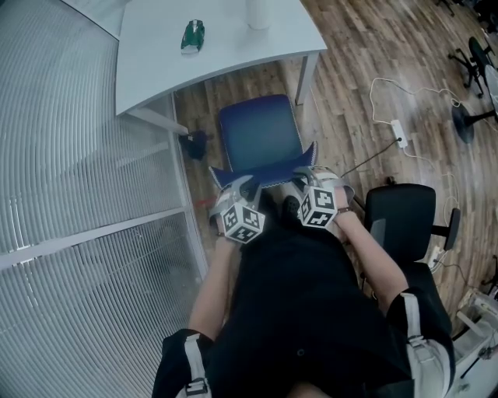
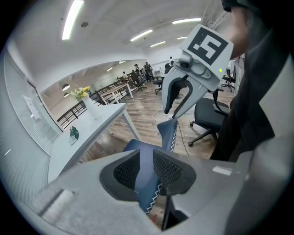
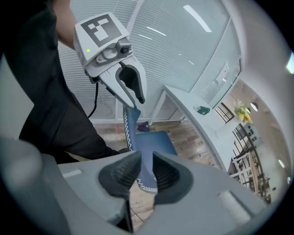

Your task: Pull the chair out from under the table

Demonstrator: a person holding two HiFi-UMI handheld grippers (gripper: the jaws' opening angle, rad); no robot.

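The blue chair (image 1: 259, 138) stands just clear of the white table (image 1: 156, 66), its seat toward the table and its backrest (image 1: 264, 172) toward me. My left gripper (image 1: 237, 185) is shut on the left end of the backrest's top edge. My right gripper (image 1: 305, 177) is shut on the right end. In the left gripper view the pads (image 2: 126, 170) press on the blue backrest (image 2: 169, 133) with its white zigzag stitching, and the right gripper (image 2: 172, 114) pinches the far end. In the right gripper view the backrest (image 3: 133, 128) runs between the jaws of the right gripper (image 3: 146, 172) up to the left gripper (image 3: 137, 103).
A green object (image 1: 192, 35) and a white cylinder (image 1: 258, 12) sit on the table. A glass wall with blinds (image 1: 78, 194) runs along the left. A black office chair (image 1: 401, 214) stands at my right, and a power strip with cable (image 1: 400, 132) lies on the wood floor.
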